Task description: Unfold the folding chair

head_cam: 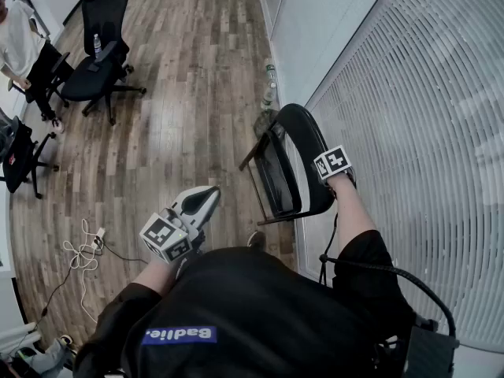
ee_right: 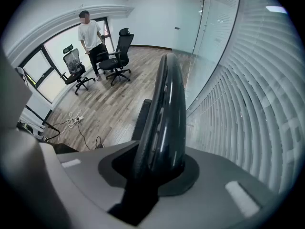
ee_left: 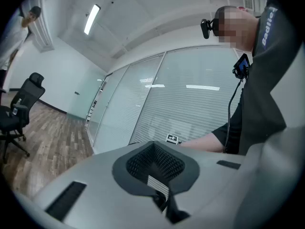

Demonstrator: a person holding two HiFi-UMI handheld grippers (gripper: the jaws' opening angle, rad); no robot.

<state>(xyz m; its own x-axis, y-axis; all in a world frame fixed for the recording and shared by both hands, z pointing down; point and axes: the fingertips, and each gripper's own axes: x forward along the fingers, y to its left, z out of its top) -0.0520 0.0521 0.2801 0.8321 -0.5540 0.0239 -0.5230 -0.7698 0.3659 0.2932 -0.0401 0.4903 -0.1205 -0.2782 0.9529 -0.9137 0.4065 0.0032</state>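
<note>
The black folding chair [head_cam: 277,172] stands on the wood floor beside the blind-covered glass wall, its seat tipped up close to the glossy curved backrest [head_cam: 307,140]. My right gripper [head_cam: 337,181] points steeply down onto the top of that backrest and is shut on it. In the right gripper view the backrest [ee_right: 164,109] runs straight between the jaws of the right gripper [ee_right: 159,168], and the seat edge [ee_right: 142,116] shows below. My left gripper [head_cam: 206,198] hovers near my body, left of the chair and apart from it. The left gripper [ee_left: 156,168] is shut on nothing.
The glass wall with blinds [head_cam: 409,132] runs along the right. Two bottles [head_cam: 269,85] stand by its base behind the chair. Black office chairs [head_cam: 98,46] and a standing person [head_cam: 20,38] are at the far left. A white cable and power strip [head_cam: 83,250] lie on the floor.
</note>
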